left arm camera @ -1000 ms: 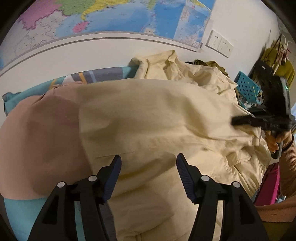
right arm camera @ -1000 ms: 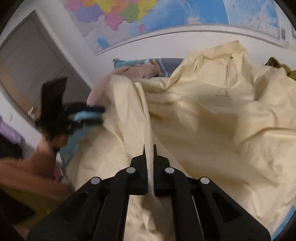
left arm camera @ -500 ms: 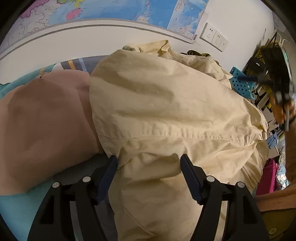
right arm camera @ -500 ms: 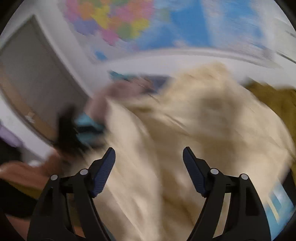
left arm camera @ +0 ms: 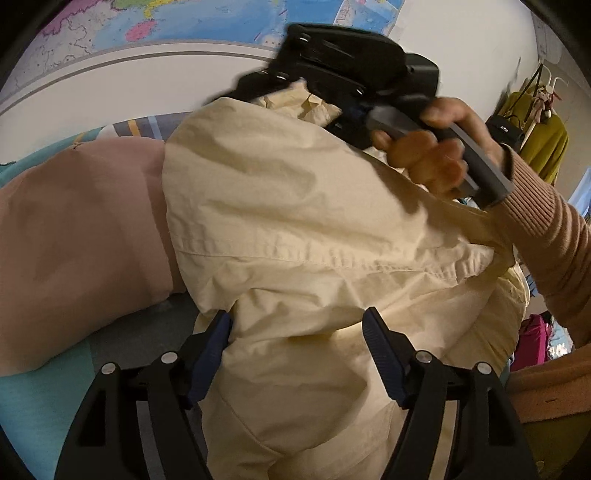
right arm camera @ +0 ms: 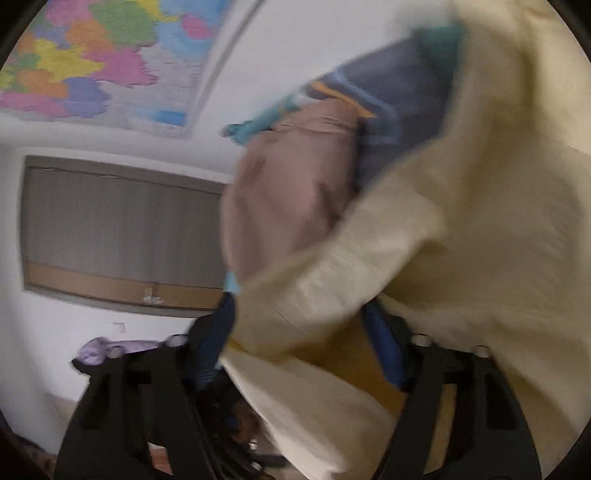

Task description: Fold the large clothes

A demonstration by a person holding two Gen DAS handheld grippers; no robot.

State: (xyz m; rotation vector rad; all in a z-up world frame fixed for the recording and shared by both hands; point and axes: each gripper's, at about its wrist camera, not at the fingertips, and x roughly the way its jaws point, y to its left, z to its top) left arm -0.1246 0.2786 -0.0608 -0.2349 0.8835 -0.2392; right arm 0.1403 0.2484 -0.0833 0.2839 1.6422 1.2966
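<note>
Between the wide-spread fingers of the left tool (left arm camera: 297, 354), a creased cream cotton jacket (left arm camera: 295, 229) is lying heaped beside a smooth pink garment (left arm camera: 81, 240) at 9 o'clock, while the right tool (right arm camera: 299, 347), also gaping, is showing only blurred cream folds.

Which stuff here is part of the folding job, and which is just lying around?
Job: cream jacket, left gripper, right gripper.
Lying around: pink garment, wall map, green top, magenta bag.
</note>
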